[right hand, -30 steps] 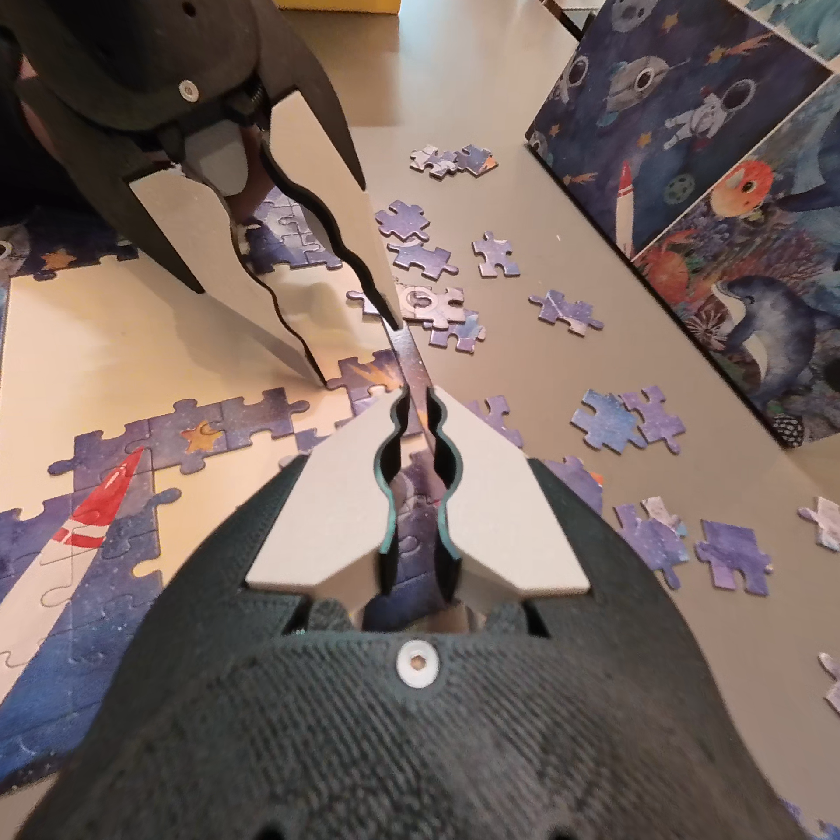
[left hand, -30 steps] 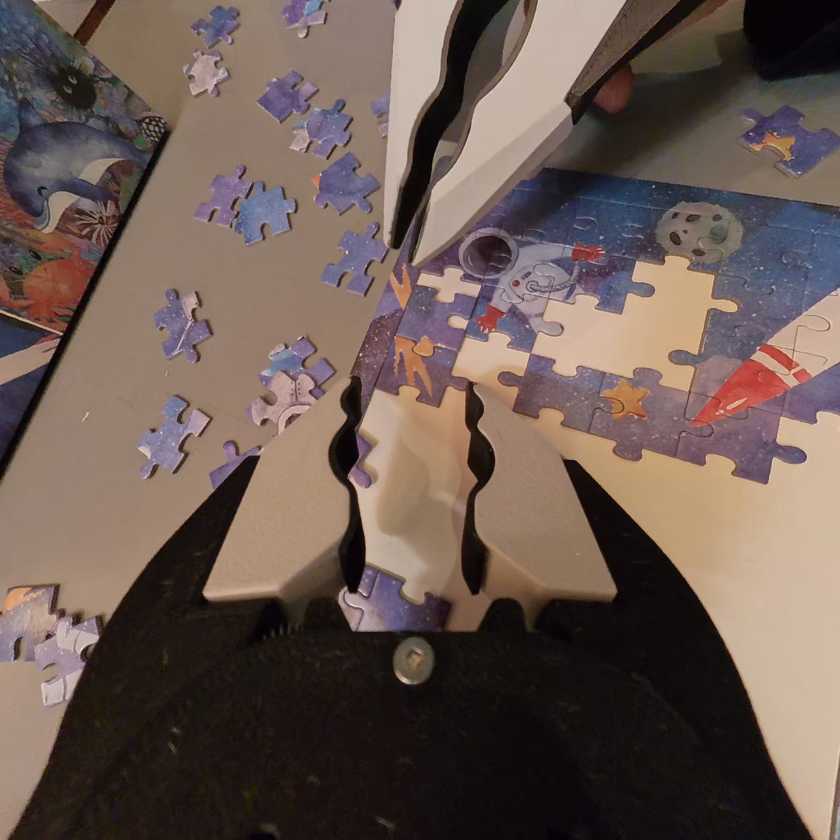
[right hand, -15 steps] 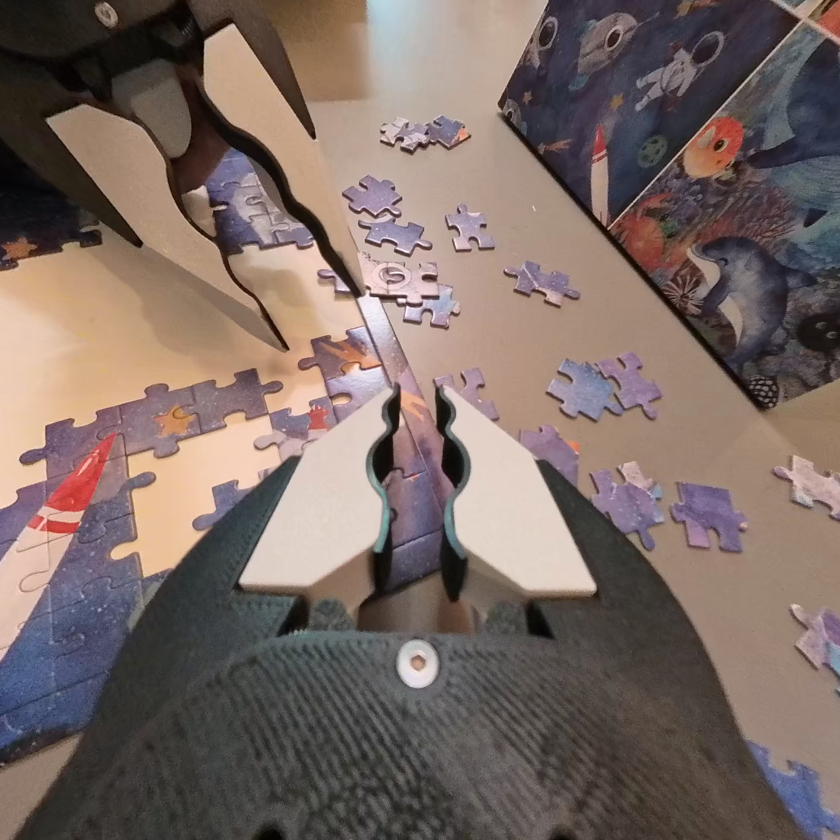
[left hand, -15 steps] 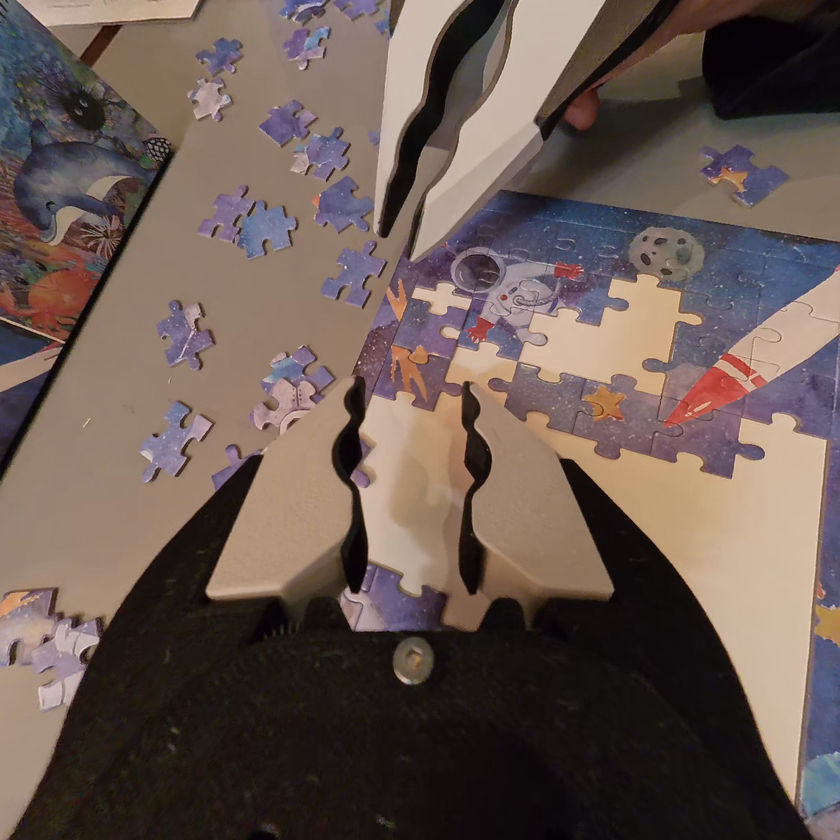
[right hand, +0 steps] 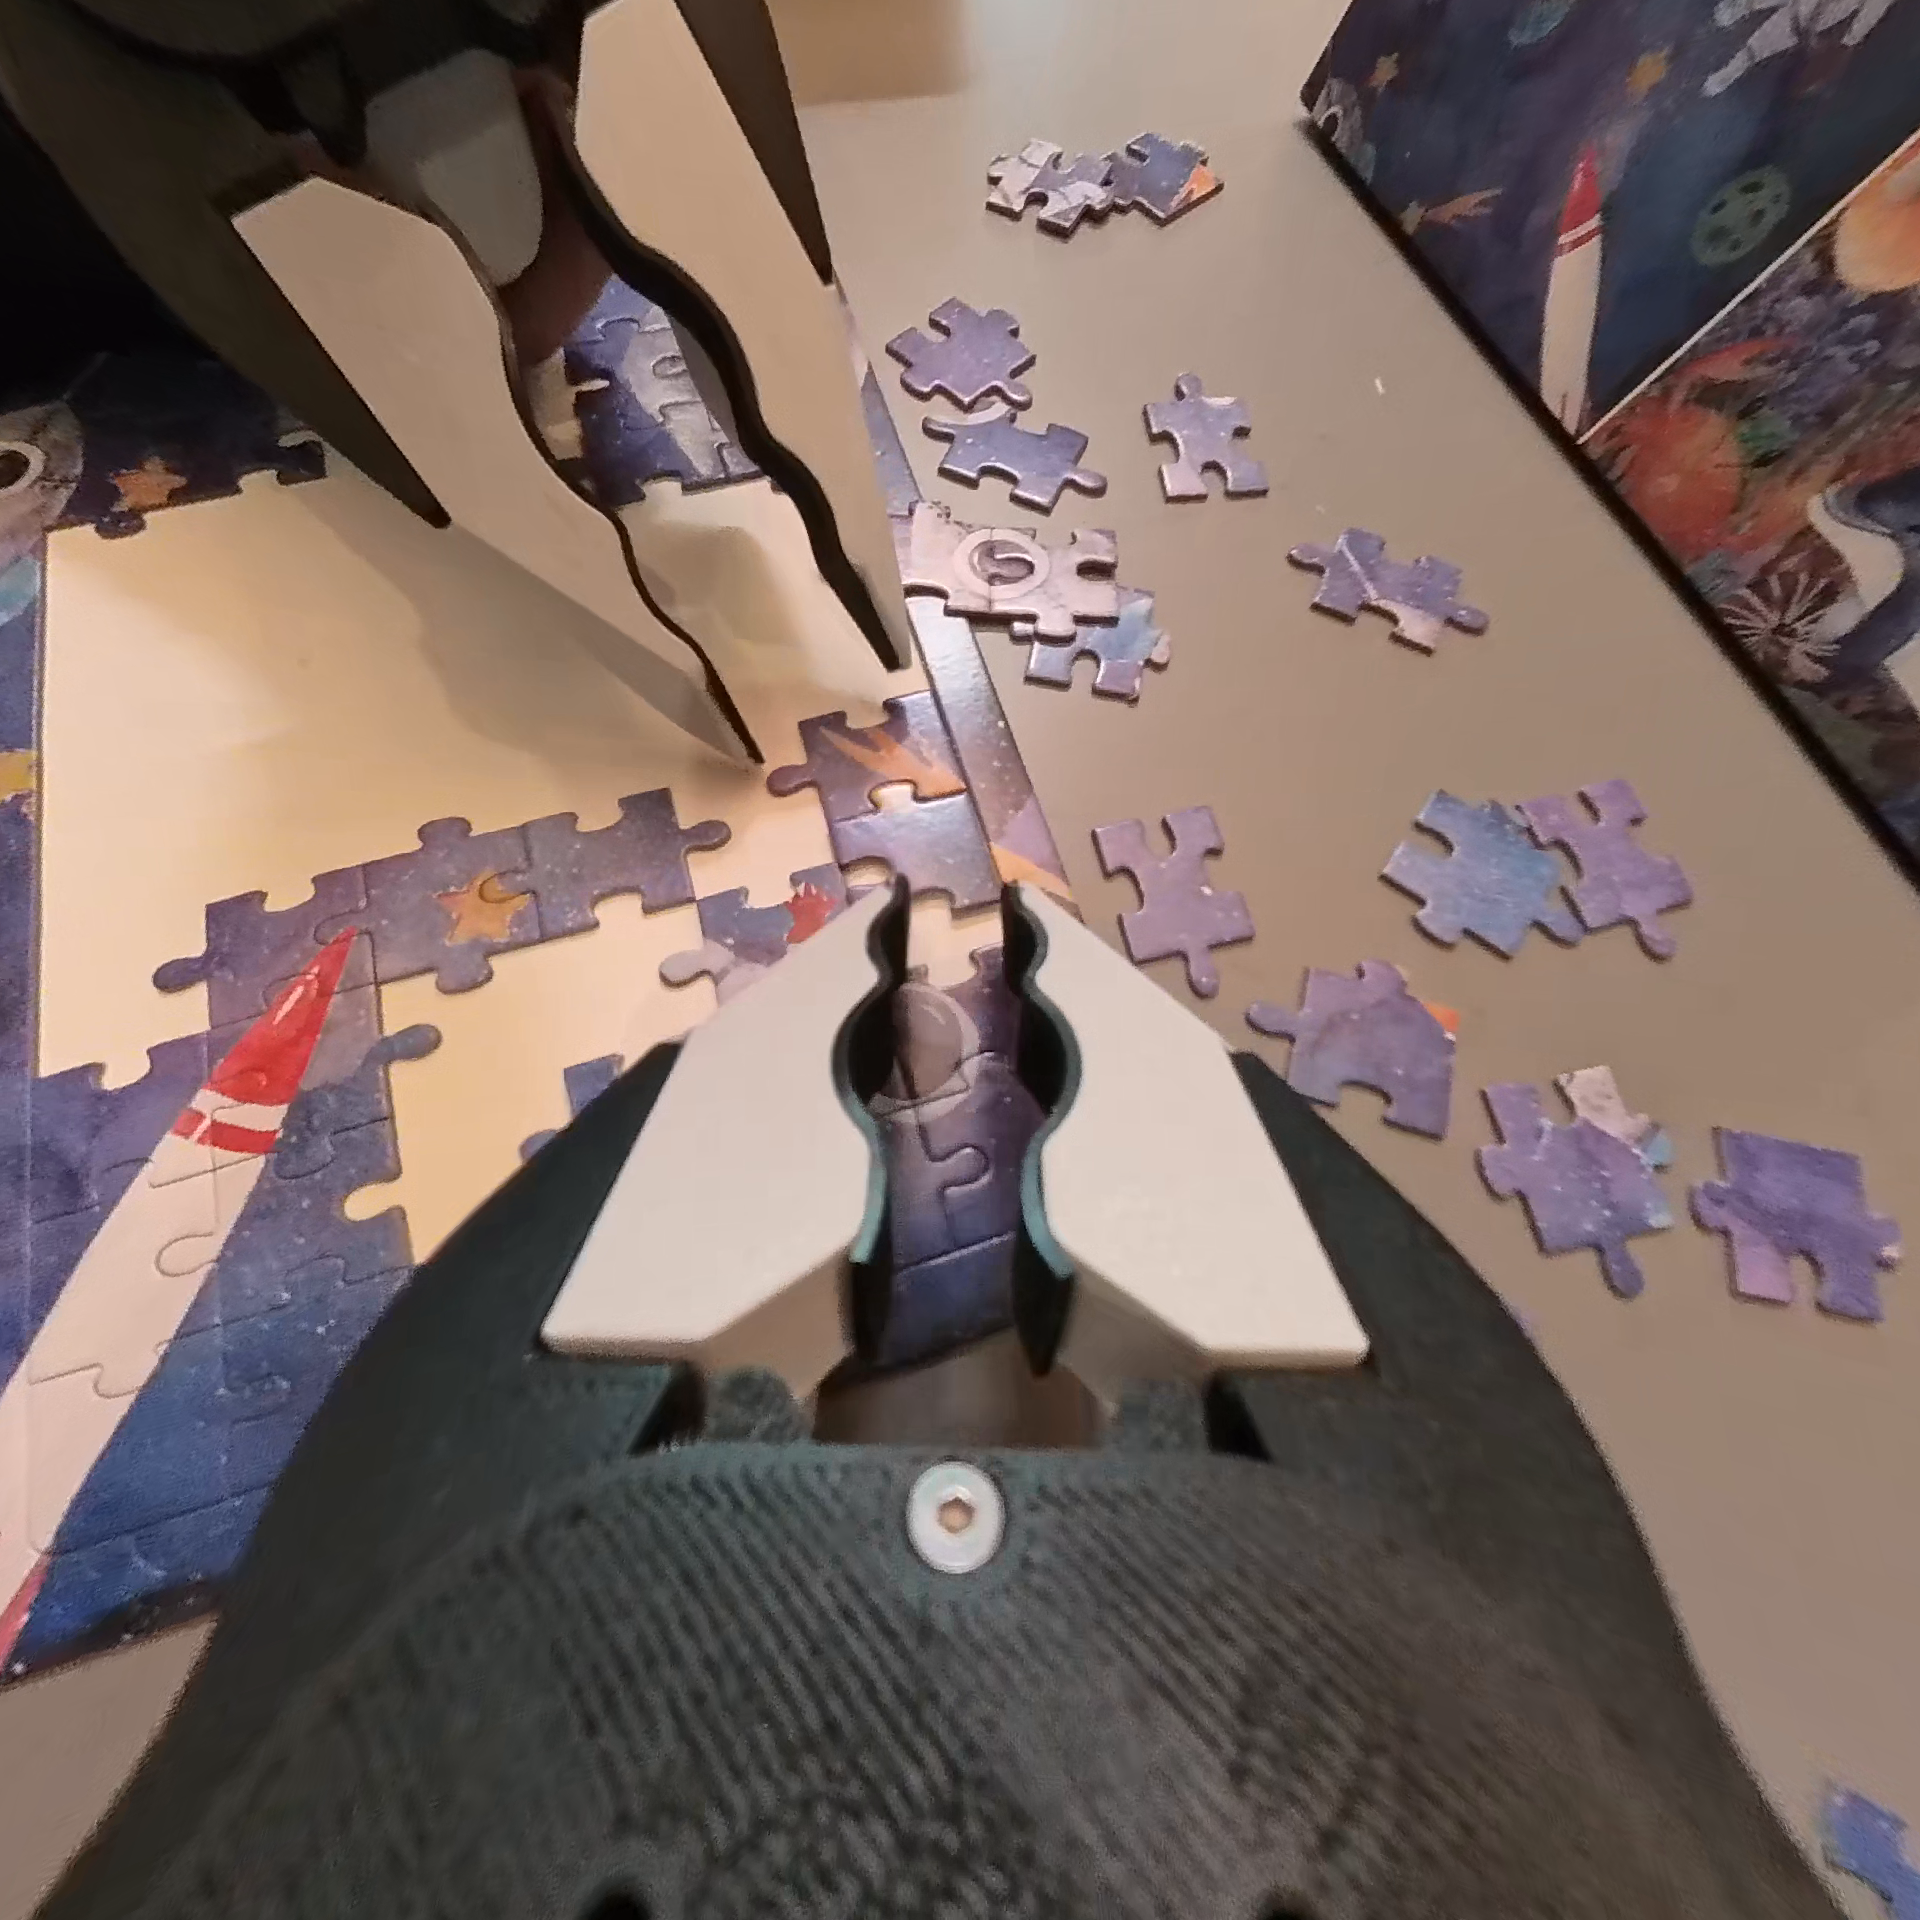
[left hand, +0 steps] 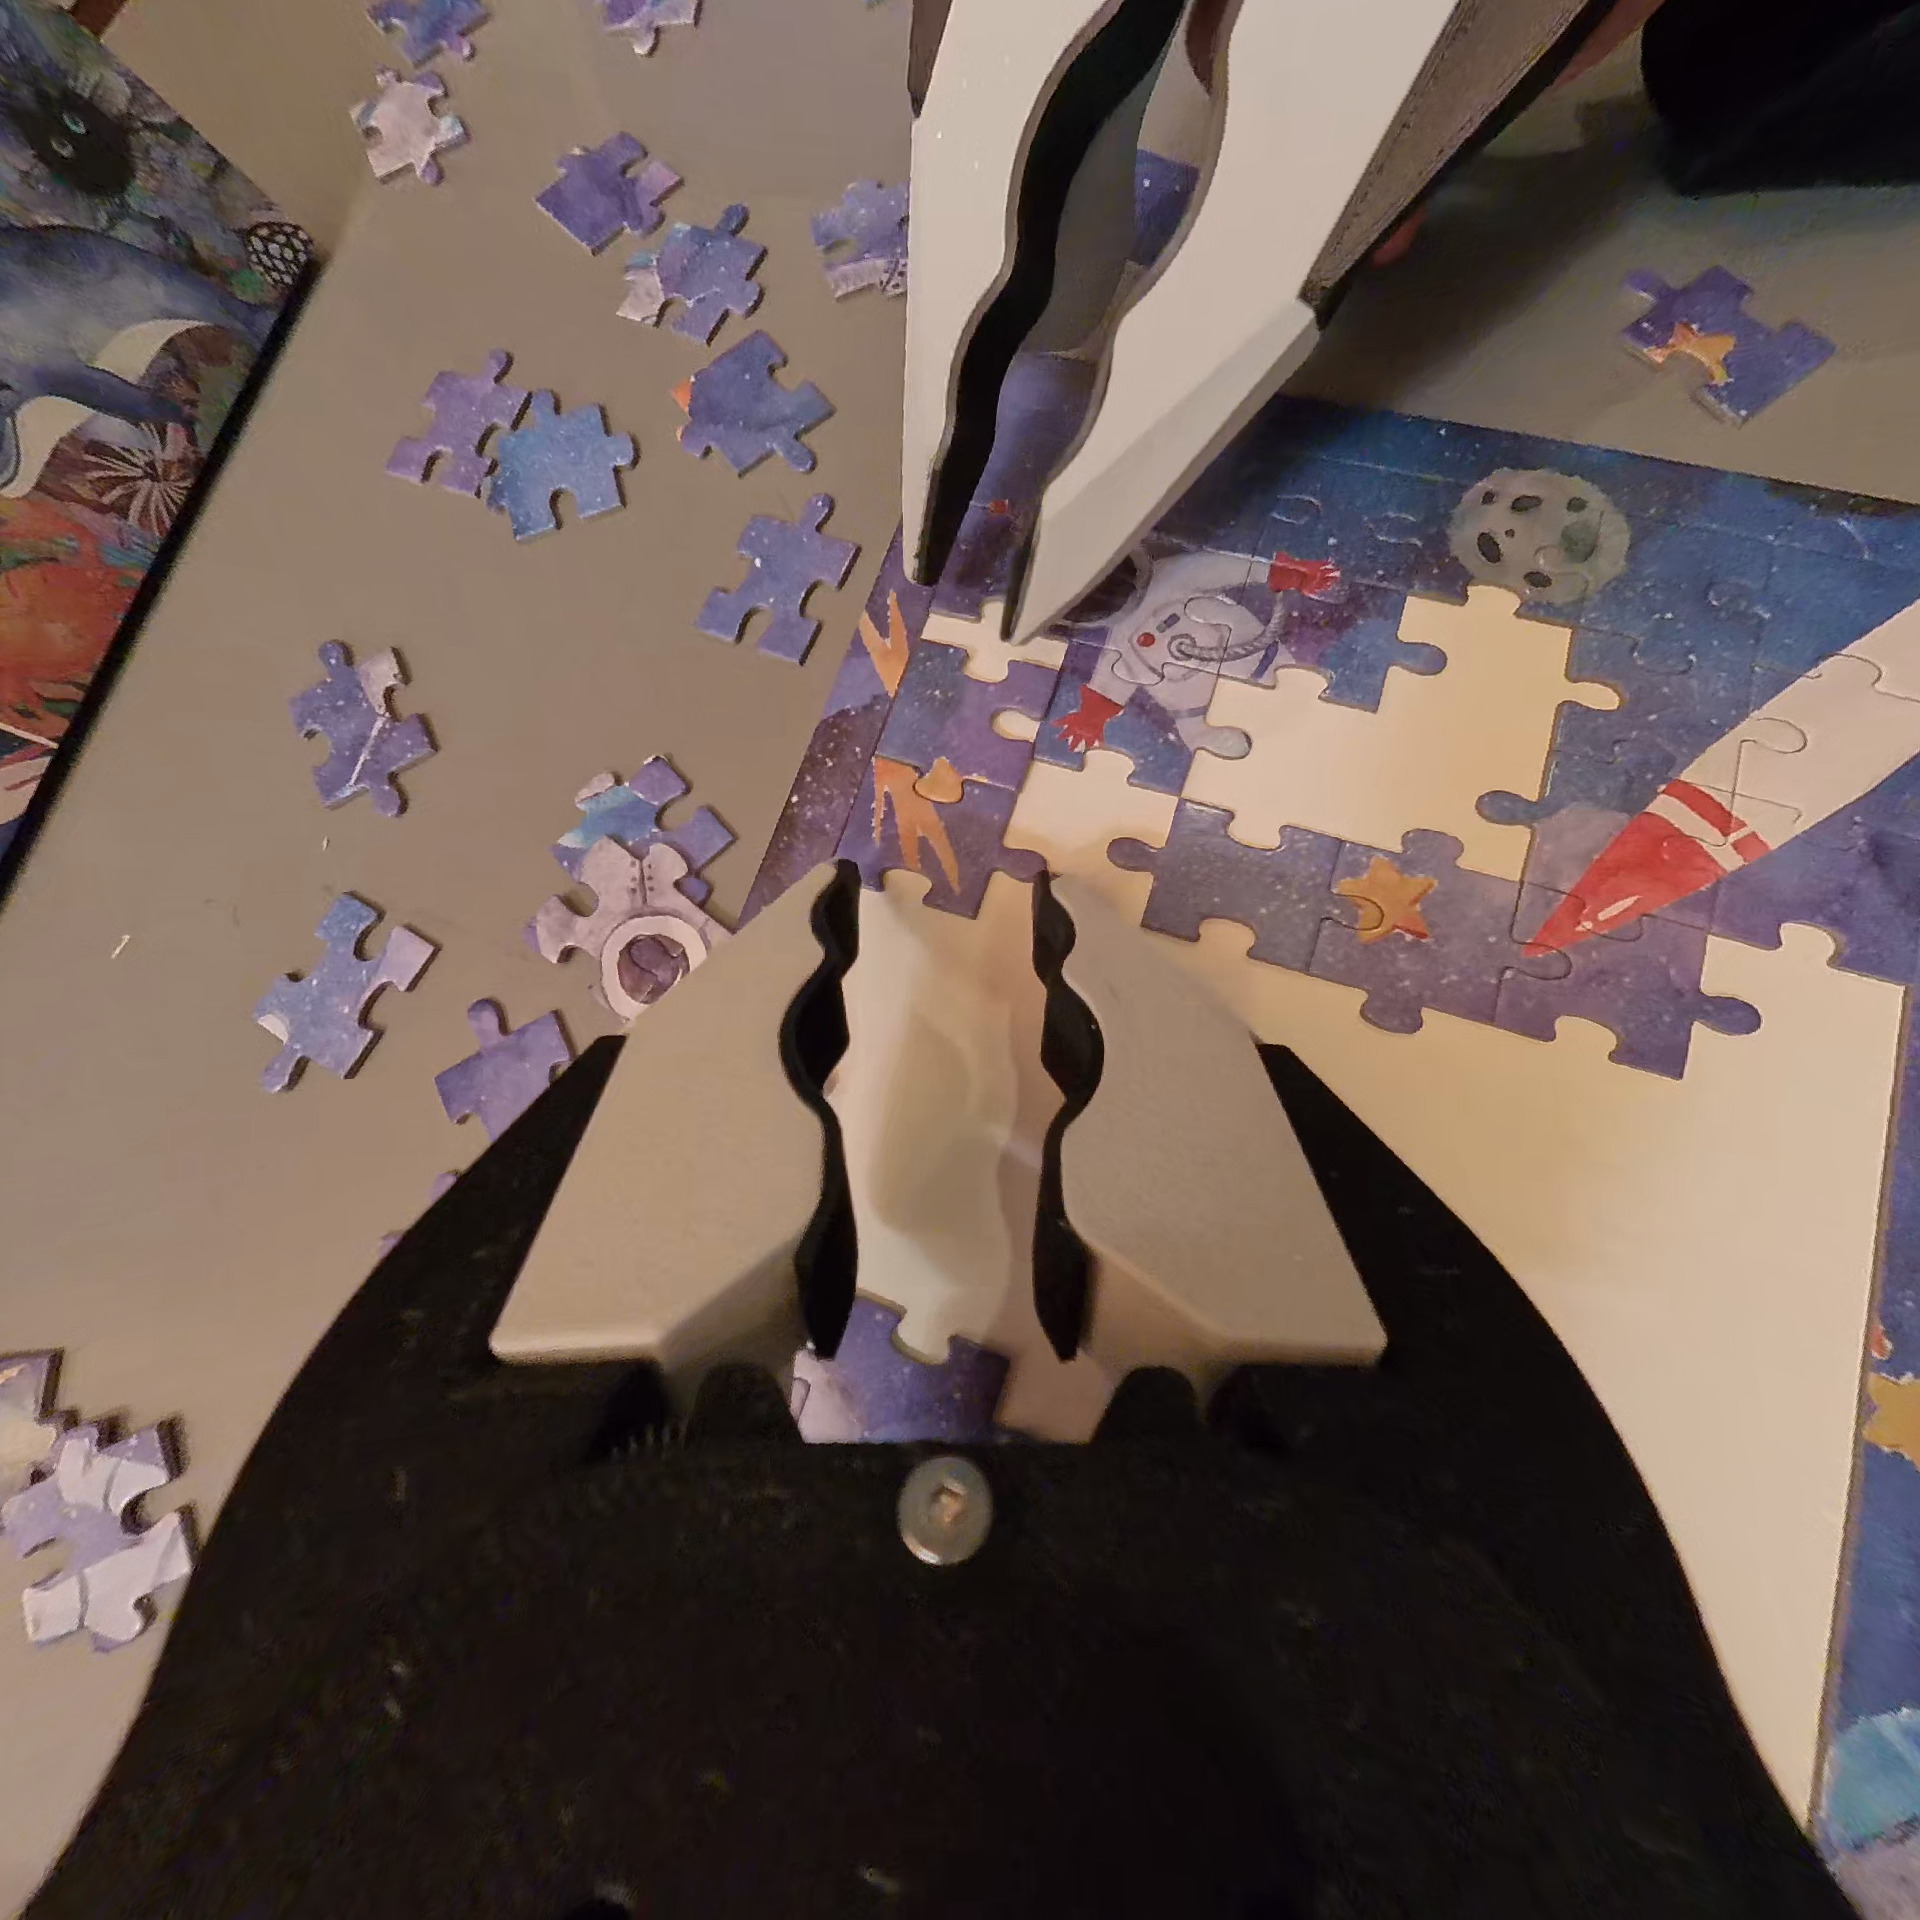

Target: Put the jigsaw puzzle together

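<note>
A grey-beige bench [left hand: 260, 1091] carries everything, under warm, dim light; on it lies a cream puzzle tray [left hand: 1507, 1299] with a dark starry border, part-filled with a space picture: an astronaut [left hand: 1184, 644], a grey moon [left hand: 1538, 530], a red-tipped rocket [left hand: 1662, 852] and a yellow star [left hand: 1382, 899]; bare cream gaps break the assembled area. Loose purple and blue puzzle pieces [left hand: 561, 457] are scattered over the bench beside the tray's edge, among them one bearing a pale helmet ring [left hand: 644, 935]; a further loose piece [left hand: 1714, 343] lies beyond the tray's far edge. A picture box [right hand: 1714, 364] with a rocket, a dolphin and orange sea life stands at the bench's side.

The left hand-held gripper [left hand: 940, 883] hangs over bare cream tray just beside the comet pieces [left hand: 914, 821], its jaws spread and nothing between them; the right hand-held gripper [right hand: 956, 894] is slightly parted over the tray's border corner near the astronaut, its tips just above the assembled pieces, pinching nothing.
</note>
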{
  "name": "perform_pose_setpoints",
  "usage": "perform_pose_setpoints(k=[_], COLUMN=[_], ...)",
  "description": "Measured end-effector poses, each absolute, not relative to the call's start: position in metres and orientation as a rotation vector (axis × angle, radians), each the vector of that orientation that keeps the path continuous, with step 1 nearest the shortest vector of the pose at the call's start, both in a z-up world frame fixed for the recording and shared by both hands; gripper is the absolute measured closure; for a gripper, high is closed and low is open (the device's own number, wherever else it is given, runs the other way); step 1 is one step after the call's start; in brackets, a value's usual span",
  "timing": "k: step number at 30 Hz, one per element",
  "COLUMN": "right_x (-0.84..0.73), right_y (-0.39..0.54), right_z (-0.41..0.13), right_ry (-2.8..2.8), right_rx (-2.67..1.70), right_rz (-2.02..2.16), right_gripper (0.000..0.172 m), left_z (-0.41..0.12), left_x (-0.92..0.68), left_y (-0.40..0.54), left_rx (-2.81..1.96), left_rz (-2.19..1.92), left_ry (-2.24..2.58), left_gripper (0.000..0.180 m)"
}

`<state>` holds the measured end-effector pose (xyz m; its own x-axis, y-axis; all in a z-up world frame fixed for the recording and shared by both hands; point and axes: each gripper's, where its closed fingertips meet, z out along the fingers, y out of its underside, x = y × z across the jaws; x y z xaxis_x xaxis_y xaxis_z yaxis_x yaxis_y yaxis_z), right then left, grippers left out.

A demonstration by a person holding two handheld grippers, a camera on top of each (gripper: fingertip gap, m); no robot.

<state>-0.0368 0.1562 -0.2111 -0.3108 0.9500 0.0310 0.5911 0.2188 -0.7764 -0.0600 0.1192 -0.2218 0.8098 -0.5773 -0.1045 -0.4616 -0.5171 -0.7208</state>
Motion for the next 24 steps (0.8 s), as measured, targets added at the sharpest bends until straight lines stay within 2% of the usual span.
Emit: perform_pose_setpoints(k=[10, 24], right_x=[-0.040, -0.046], right_y=[0.148, 0.144], right_z=[-0.221, -0.222], right_ry=[-2.022, -2.036], right_rx=[-1.434, -1.423], right_rz=[0.944, 0.896], right_gripper=[0.137, 0.141], left_z=[-0.216, -0.224], left_x=[-0.059, -0.060], left_y=[0.123, 0.126], left_rx=[-2.175, -2.209], left_rz=[-0.208, -0.142], left_ry=[0.722, 0.718], left_gripper=[0.151, 0.176])
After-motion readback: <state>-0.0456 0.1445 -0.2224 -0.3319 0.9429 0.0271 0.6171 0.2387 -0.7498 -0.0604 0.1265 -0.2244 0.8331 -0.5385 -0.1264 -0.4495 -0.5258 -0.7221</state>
